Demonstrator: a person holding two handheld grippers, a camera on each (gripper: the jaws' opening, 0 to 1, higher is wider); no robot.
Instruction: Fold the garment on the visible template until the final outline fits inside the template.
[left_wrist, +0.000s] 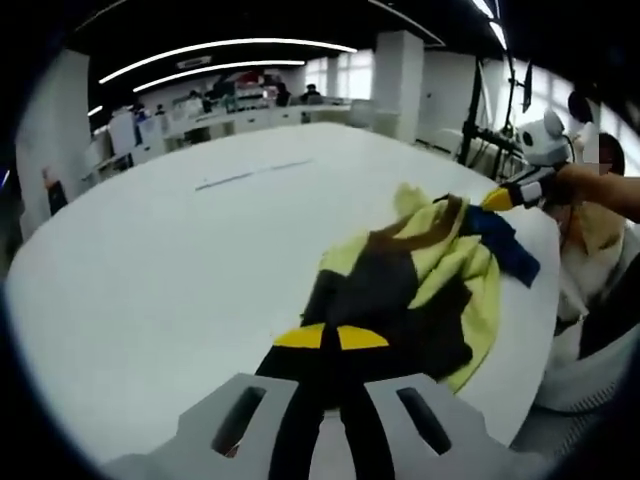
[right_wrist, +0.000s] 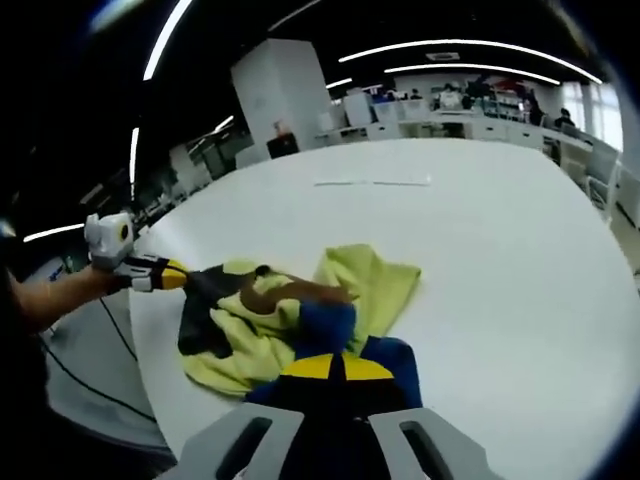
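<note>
the garment (left_wrist: 420, 280) lies crumpled at the white table's (left_wrist: 180, 260) near edge, toward 4 o'clock. left gripper (left_wrist: 330, 338) pinches its dark part; right gripper (right_wrist: 335, 368) clamps its blue part.

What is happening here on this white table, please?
A person holds a gripper in each hand and handles a crumpled yellow, dark and blue garment on the white table. The left gripper is shut on its dark part, the right gripper on its blue part. The garment is still bunched, not folded.
</note>
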